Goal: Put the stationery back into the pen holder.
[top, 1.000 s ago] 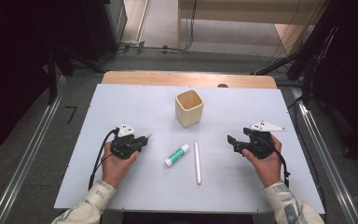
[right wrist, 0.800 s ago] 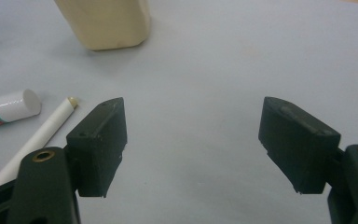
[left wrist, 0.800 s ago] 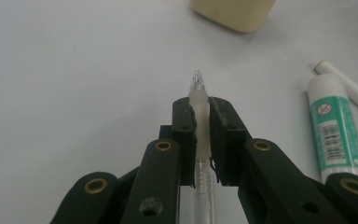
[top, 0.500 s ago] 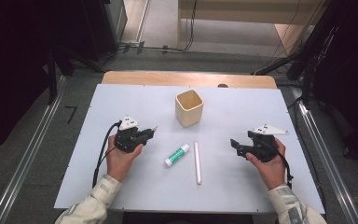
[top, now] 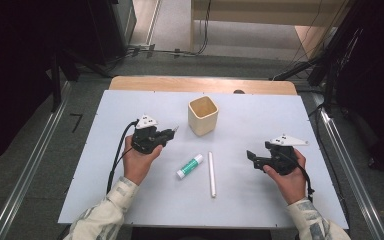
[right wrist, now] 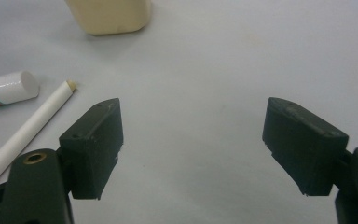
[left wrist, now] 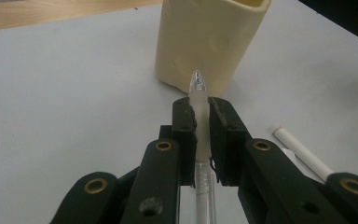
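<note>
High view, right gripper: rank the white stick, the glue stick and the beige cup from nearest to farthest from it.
Measured from the right gripper:
1. White stick, lying on the table just to its left.
2. Glue stick, further left, beyond the white stick.
3. Beige cup, toward the table's far side, up and left.

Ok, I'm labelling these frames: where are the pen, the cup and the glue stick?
pen (left wrist: 198,95), left gripper view, on its clear tip.
cup (top: 203,116), high view, on its front wall.
glue stick (top: 190,165), high view, on its green middle.
</note>
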Demonstrator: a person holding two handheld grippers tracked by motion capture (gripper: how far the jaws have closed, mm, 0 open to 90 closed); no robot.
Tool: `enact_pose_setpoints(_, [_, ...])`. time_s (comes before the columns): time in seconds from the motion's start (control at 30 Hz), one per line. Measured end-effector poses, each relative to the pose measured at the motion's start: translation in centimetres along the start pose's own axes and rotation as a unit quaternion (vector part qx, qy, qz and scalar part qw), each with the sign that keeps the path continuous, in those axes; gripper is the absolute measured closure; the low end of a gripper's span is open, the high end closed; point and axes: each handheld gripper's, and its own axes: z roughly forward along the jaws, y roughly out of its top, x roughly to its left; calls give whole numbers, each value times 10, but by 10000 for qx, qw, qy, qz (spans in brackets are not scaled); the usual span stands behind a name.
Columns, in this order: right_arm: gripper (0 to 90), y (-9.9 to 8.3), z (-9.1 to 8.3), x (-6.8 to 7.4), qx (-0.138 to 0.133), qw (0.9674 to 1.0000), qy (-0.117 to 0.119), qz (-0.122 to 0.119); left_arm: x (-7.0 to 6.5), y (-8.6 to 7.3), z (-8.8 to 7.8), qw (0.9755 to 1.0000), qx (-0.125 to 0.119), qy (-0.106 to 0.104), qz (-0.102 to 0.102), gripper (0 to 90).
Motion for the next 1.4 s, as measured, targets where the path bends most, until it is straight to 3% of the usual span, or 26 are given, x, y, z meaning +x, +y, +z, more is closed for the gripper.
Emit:
enact_pose_setpoints(0.67, [189, 0, 1, 1, 2, 10000, 0, -39, -11, 23, 10, 9996, -209, -212, -10, 823])
enact_pose_setpoints(1.4, [189, 0, 3, 1, 12, 10000, -31, -75, -17, 52, 25, 9993, -265, -270, -1, 823])
